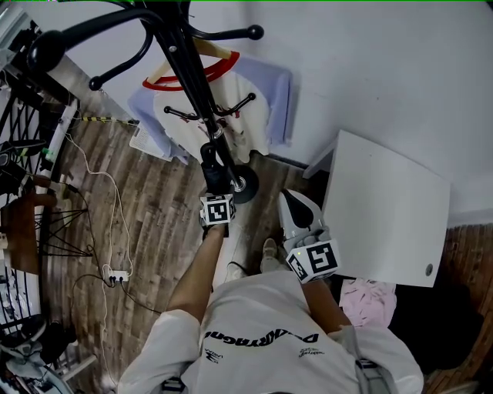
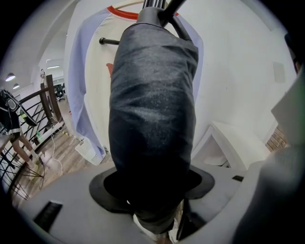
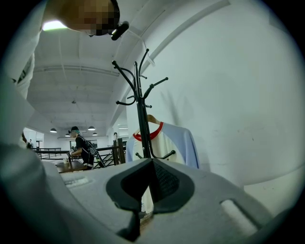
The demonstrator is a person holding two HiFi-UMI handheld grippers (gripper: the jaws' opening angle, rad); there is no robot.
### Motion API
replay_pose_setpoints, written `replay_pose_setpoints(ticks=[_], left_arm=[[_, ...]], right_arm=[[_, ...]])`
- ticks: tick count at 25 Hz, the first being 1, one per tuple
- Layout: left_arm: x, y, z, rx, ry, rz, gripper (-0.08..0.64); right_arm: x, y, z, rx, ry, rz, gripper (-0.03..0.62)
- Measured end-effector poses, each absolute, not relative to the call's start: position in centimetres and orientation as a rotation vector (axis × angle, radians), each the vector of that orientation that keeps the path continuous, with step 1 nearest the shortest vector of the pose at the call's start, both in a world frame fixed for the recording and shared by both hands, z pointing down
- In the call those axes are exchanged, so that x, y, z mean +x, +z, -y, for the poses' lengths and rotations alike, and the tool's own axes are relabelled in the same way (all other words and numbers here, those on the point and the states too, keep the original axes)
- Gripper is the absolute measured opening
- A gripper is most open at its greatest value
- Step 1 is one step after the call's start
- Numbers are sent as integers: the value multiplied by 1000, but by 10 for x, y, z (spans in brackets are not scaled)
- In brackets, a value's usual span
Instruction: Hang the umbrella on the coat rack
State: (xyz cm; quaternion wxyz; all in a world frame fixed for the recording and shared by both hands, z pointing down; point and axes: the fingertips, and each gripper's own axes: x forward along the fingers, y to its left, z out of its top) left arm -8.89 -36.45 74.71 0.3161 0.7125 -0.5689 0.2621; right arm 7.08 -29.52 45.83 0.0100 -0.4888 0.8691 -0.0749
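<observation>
A black coat rack [image 1: 185, 69] rises in front of a white wall, its round base [image 1: 248, 185] on the wood floor. A white shirt [image 1: 231, 104] with light blue sleeves and a red collar hangs on it. My left gripper [image 1: 215, 188] is shut on a folded black umbrella [image 1: 210, 160], held close to the rack's pole low down. In the left gripper view the umbrella [image 2: 152, 119] fills the space between the jaws of that gripper [image 2: 152, 188] and points up at the rack's hooks [image 2: 157, 9]. My right gripper [image 1: 296, 208] hangs to the right, its pads together and empty; its own view faces the rack [image 3: 139, 109].
A white tabletop [image 1: 385, 208] stands at the right, against the wall. A power strip [image 1: 115, 275] with white cables lies on the floor at the left, beside black railings [image 1: 23, 192]. A pink cloth [image 1: 368, 300] lies by the table. A person [image 3: 81, 150] stands far off.
</observation>
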Motion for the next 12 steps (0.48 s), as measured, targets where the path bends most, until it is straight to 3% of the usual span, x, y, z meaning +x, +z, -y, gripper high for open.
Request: replay_pose_setpoints(ticks=[12], left_arm=[[-74, 765, 406, 1896, 650, 1436, 268]], right_arm=[[87, 469, 291, -1590, -258, -2703, 0]])
